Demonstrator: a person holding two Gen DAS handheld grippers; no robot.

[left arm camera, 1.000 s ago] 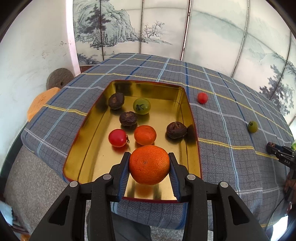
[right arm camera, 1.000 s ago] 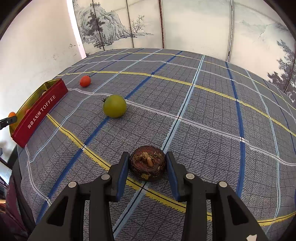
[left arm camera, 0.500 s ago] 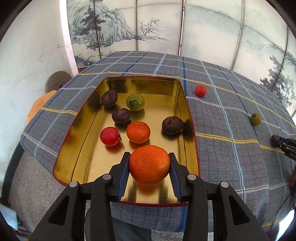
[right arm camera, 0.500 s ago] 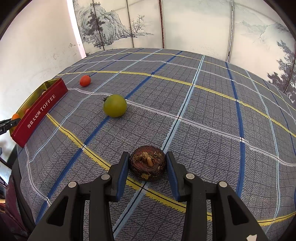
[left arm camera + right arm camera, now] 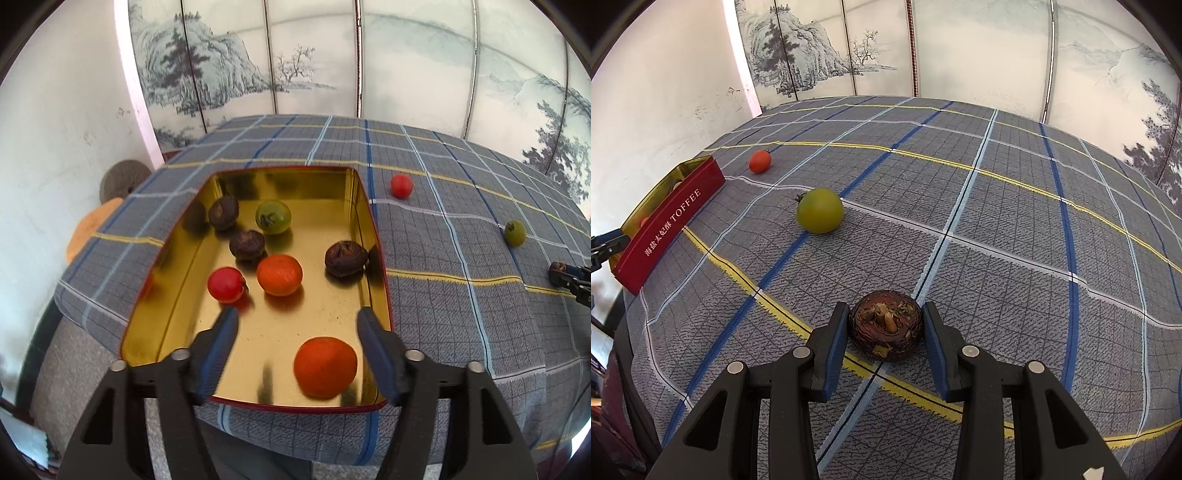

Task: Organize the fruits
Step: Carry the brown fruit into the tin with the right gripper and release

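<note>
My left gripper hangs over the near end of the gold tin, its jaws opening. The large orange lies on the tin floor between them, clear of both pads. Further in the tin are a smaller orange, a red tomato, a green tomato and three dark brown fruits. My right gripper is shut on another dark brown fruit low over the plaid cloth.
A green tomato and a red tomato lie loose on the cloth between the right gripper and the tin's red TOFFEE side. The table edge runs just below the tin. A painted screen stands behind.
The left jaws have spread and let go of the large orange, which now lies in the tin's near end. The right gripper and its fruit have not moved.
</note>
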